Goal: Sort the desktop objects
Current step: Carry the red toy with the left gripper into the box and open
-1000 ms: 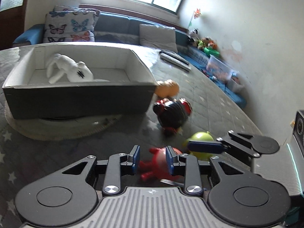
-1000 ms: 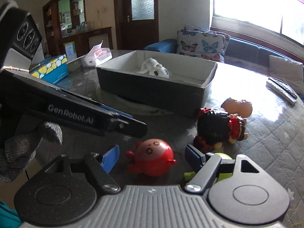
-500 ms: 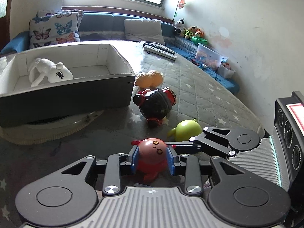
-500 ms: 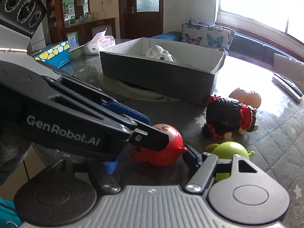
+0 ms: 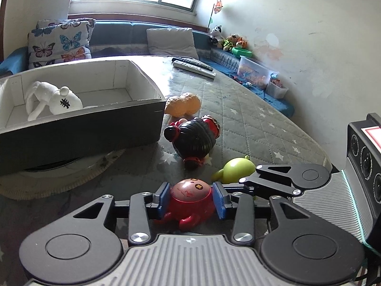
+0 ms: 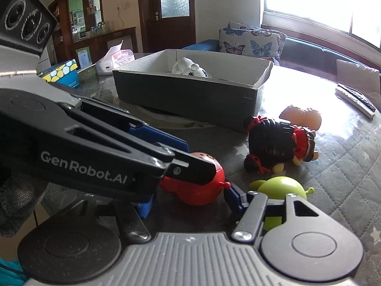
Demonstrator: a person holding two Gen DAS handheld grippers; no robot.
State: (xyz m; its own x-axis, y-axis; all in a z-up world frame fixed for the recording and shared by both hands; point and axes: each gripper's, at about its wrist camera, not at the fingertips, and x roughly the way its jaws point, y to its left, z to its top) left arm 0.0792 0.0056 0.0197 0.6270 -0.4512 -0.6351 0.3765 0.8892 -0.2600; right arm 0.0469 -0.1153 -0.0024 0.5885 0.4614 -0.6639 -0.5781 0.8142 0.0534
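The left gripper (image 5: 192, 200) is clamped on the red round toy (image 5: 190, 196), both blue pads touching its sides, near the table's (image 5: 250, 119) front edge. The right gripper (image 6: 190, 202) stands apart, around the same toy, without touching it.

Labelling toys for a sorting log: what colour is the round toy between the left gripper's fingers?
Red toy, its top paler pinkish; clearest in the left wrist view.

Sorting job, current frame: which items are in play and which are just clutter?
In play: red toy in left gripper; green toy; black-haired doll; orange toy; box holding white plush.

Clutter: remotes, tissue pack, butterfly cushion.
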